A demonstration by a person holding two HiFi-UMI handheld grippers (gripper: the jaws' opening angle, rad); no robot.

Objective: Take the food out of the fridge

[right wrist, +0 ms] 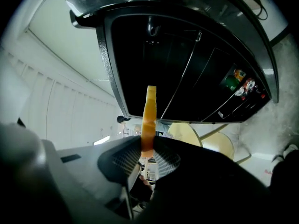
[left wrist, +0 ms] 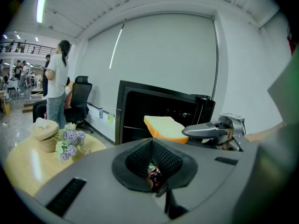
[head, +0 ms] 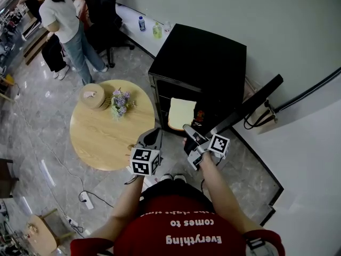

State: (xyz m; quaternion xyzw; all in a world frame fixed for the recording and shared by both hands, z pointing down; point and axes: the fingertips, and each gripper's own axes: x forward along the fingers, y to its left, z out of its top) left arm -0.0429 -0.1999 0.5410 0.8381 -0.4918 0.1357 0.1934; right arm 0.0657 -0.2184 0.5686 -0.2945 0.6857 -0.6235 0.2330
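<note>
The black mini fridge (head: 200,63) stands with its door (head: 250,106) swung open to the right. My right gripper (head: 187,129) is shut on a slice of bread (head: 181,113) and holds it in front of the open fridge. In the right gripper view the slice (right wrist: 150,113) stands edge-on, pinched between the pads of that gripper (right wrist: 148,149), with the dark fridge interior (right wrist: 187,55) behind it. My left gripper (head: 154,134) hovers left of the slice with its jaws together and nothing between them. From the left gripper (left wrist: 152,161) view, the bread (left wrist: 164,127) and the right gripper (left wrist: 211,130) lie ahead.
A round wooden table (head: 101,137) stands left of the fridge, bearing a flower bunch (head: 121,101) and a round woven box (head: 94,96). Drinks (right wrist: 243,85) sit in the door shelf. A person (head: 64,23), an office chair (head: 104,12) and a counter with bottles (head: 141,23) are behind.
</note>
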